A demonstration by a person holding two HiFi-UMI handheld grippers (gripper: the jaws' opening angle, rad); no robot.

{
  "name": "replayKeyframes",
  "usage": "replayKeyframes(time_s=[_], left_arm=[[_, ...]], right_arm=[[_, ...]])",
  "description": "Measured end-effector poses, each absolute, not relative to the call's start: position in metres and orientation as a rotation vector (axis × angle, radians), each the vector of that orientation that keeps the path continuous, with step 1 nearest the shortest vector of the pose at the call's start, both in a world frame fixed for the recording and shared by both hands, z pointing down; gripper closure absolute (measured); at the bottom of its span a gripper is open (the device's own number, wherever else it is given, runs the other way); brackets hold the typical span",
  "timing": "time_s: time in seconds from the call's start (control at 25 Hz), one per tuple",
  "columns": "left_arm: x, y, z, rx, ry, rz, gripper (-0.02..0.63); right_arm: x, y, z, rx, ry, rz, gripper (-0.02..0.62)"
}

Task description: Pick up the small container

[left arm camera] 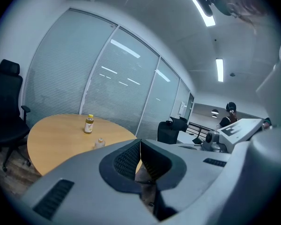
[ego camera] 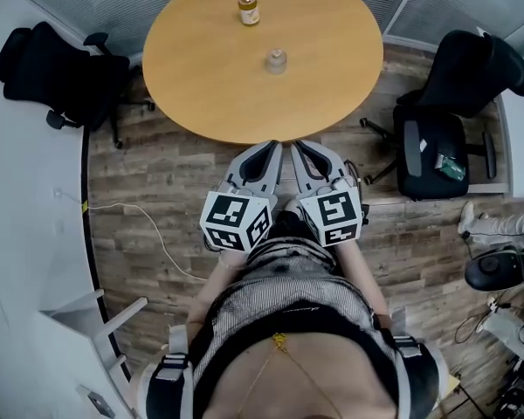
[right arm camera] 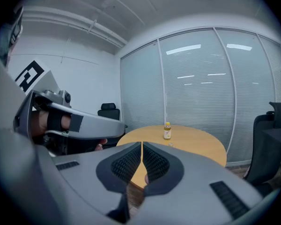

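A small clear container (ego camera: 276, 60) stands near the middle of the round wooden table (ego camera: 201, 77); it also shows as a small clear container (left arm camera: 99, 143) in the left gripper view and a tiny one (right arm camera: 171, 145) in the right gripper view. Behind it stands a yellow-capped bottle (ego camera: 248, 8) (left arm camera: 88, 124) (right arm camera: 167, 131). My left gripper (ego camera: 272, 146) and right gripper (ego camera: 299, 146) hang side by side just off the table's near edge, both shut with nothing between the jaws. Each tip (left arm camera: 140, 141) (right arm camera: 142, 144) points toward the table.
A black office chair (ego camera: 65, 72) stands left of the table and another black chair (ego camera: 445, 120) to the right. A white cable (ego camera: 148, 225) runs over the wood floor. White desk edges flank both sides. A glass partition (right arm camera: 201, 93) lies behind the table.
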State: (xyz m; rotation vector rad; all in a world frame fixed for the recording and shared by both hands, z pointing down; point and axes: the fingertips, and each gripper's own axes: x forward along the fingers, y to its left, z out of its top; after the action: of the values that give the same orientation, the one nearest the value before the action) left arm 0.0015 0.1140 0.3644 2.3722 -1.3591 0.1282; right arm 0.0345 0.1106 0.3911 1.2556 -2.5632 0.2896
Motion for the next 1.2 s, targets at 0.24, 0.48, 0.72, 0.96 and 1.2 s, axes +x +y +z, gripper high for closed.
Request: replayKeyframes(time_s=[0.24,0.48,0.72,0.96,1.2], left_arm=[[0.002,0.107,0.369,2.36,-1.364,0.144,0.583],[0.0,0.09,0.375,2.365,-1.334,0.159,0.583],[0.001,0.063,0.372,2.404,-1.273,0.161,0.584],[-0.005,0.038,0.371,2.426,-1.228,0.167,0.584],[-0.018,0.017,0.375,2.428,-1.203,0.174,0.584]], right_arm=[[0.038,0.104,0.398,1.244,-2.555,0.295,0.571],[0.037,0.089,0.402,1.272,-2.54,0.31,0.571],[0.032,0.065,0.401,1.311,-2.518,0.319,0.571],[0.027,0.039,0.4,1.353,-2.489,0.311,0.571],[0.013,0.018,0.403,1.37,-2.471,0.323,0.571]])
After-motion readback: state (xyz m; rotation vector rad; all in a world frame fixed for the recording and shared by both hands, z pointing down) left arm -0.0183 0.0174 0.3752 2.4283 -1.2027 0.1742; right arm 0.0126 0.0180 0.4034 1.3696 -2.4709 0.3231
